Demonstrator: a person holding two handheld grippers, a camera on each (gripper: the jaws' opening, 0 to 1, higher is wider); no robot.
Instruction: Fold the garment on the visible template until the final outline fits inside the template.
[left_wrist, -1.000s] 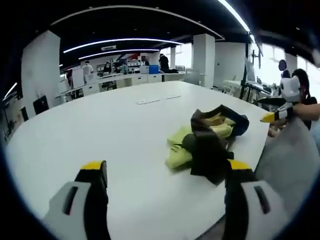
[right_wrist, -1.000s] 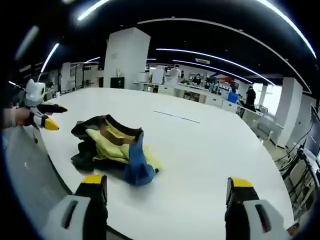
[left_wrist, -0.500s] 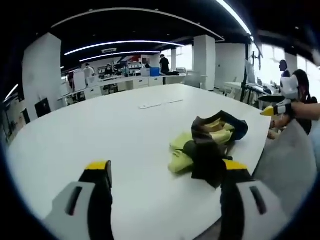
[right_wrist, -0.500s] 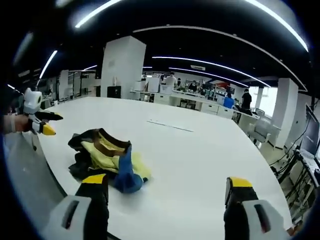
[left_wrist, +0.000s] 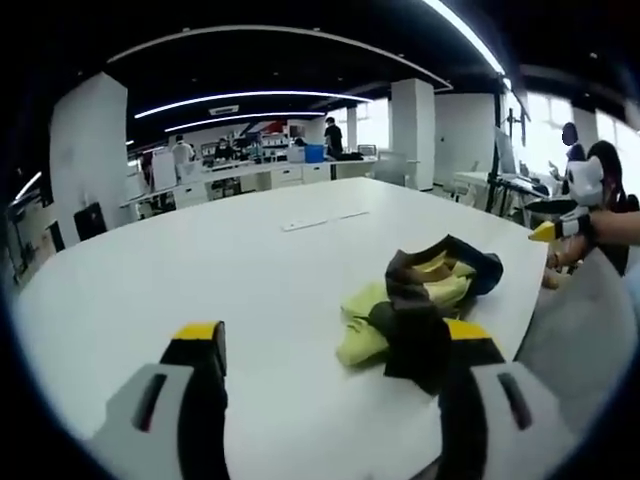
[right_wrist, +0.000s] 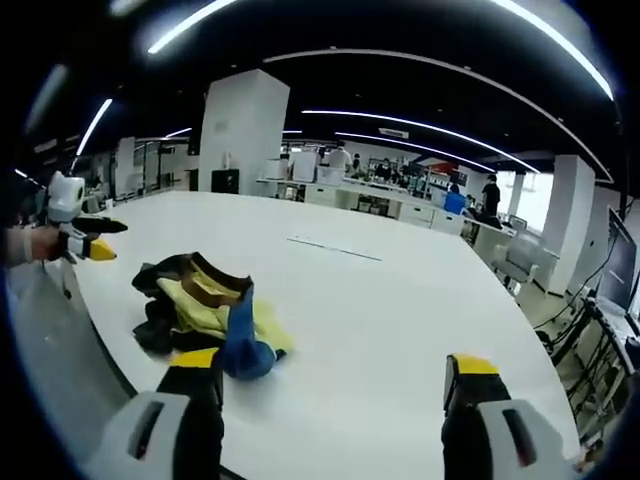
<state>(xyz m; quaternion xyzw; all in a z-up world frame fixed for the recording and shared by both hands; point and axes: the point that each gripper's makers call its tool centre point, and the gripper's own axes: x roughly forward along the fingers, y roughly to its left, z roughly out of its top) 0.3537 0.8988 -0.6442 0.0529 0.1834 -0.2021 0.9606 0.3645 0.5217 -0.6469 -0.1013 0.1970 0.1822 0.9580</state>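
Garment: a crumpled heap (left_wrist: 425, 300) of dark brown, yellow-green and blue cloth, unfolded, lying near the curved edge of the bench; in the right gripper view the same heap (right_wrist: 205, 312) sits toward the left, a blue part at its near end.
Bench: a large white rounded top (left_wrist: 200, 270), bare around the heap apart from thin pale strips (left_wrist: 322, 219) lying well beyond it; in the right gripper view its surface (right_wrist: 400, 310) runs wide to the right.
Left gripper: jaws spread wide apart (left_wrist: 335, 345), yellow tips up, nothing between them; the right jaw's tip overlaps the near edge of the heap in the picture, and contact cannot be told.
Right gripper: jaws likewise wide apart (right_wrist: 335, 370) and holding nothing; the left jaw's tip stands just in front of the heap's blue end.
Cross views: the right gripper (left_wrist: 575, 205) hangs off the bench edge at far right; the left gripper (right_wrist: 75, 225) at far left.
Room: an open office with white pillars (right_wrist: 238, 135), ceiling strip lights and desks (left_wrist: 260, 170) with people far behind.
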